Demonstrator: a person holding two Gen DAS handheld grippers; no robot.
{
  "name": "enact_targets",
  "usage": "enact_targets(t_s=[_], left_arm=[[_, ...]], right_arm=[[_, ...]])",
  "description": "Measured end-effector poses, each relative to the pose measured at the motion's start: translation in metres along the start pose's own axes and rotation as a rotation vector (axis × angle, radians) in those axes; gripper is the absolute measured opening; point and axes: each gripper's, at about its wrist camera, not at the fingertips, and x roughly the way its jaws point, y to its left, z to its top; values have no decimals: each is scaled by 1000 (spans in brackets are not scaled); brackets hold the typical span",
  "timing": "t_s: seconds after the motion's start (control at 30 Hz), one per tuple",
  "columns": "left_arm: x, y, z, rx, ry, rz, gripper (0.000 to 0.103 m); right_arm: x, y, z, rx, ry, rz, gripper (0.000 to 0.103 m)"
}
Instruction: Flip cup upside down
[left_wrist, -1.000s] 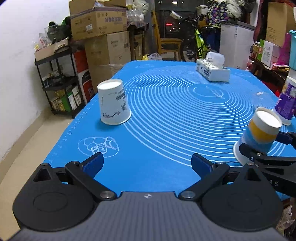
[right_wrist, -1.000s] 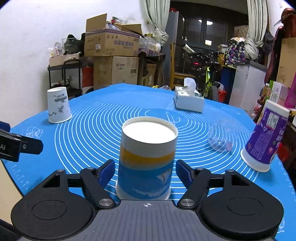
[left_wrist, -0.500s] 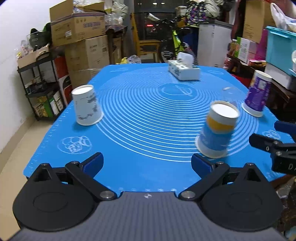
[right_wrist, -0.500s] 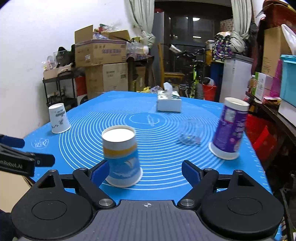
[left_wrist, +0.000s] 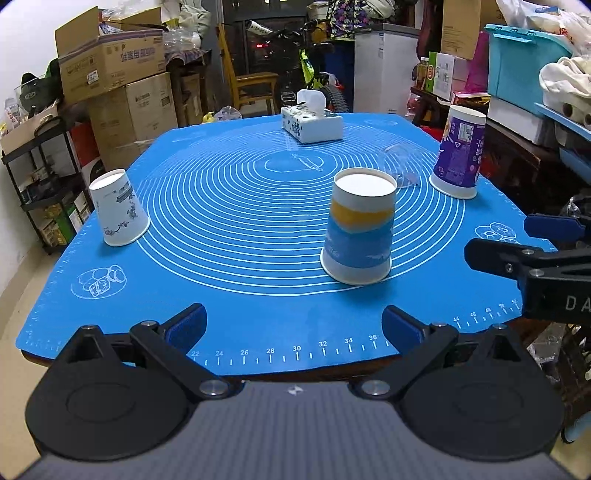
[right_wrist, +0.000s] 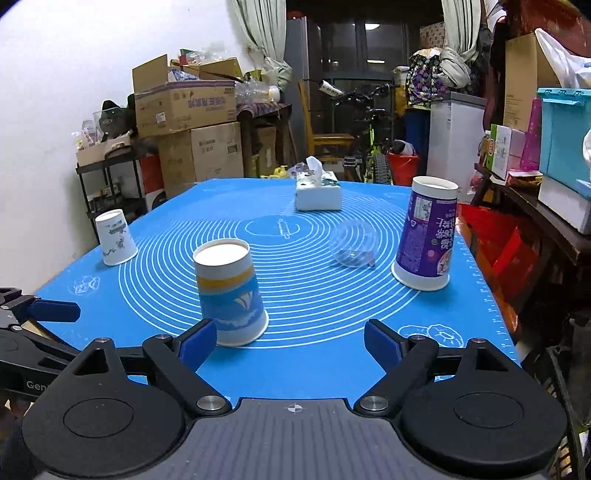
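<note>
A blue and yellow paper cup (left_wrist: 360, 229) stands upside down on the blue mat (left_wrist: 236, 221); it also shows in the right wrist view (right_wrist: 231, 291). My left gripper (left_wrist: 293, 326) is open and empty at the mat's near edge, well short of the cup. My right gripper (right_wrist: 290, 341) is open and empty, drawn back to the near edge, with the cup just ahead of its left finger (right_wrist: 195, 341). The right gripper also appears at the right edge of the left wrist view (left_wrist: 524, 254).
A white printed cup (left_wrist: 118, 212) stands upside down at the mat's left. A tall purple cup (right_wrist: 426, 232) stands upside down at the right. A clear plastic cup (right_wrist: 352, 243) lies between them. A tissue box (left_wrist: 312, 123) sits at the back. Boxes and shelves surround the table.
My right gripper has let go of the blue and yellow cup and pulled back from it. Both grippers have drawn back toward the near edge. The cup stays upside down.
</note>
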Motion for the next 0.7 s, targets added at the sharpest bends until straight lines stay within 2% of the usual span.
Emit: enact_targets(t_s=[0.7], left_arm=[[2,-3,1,4,-6,-8,100]], right_arm=[[-5,3,1,-31,-2,-21,88]])
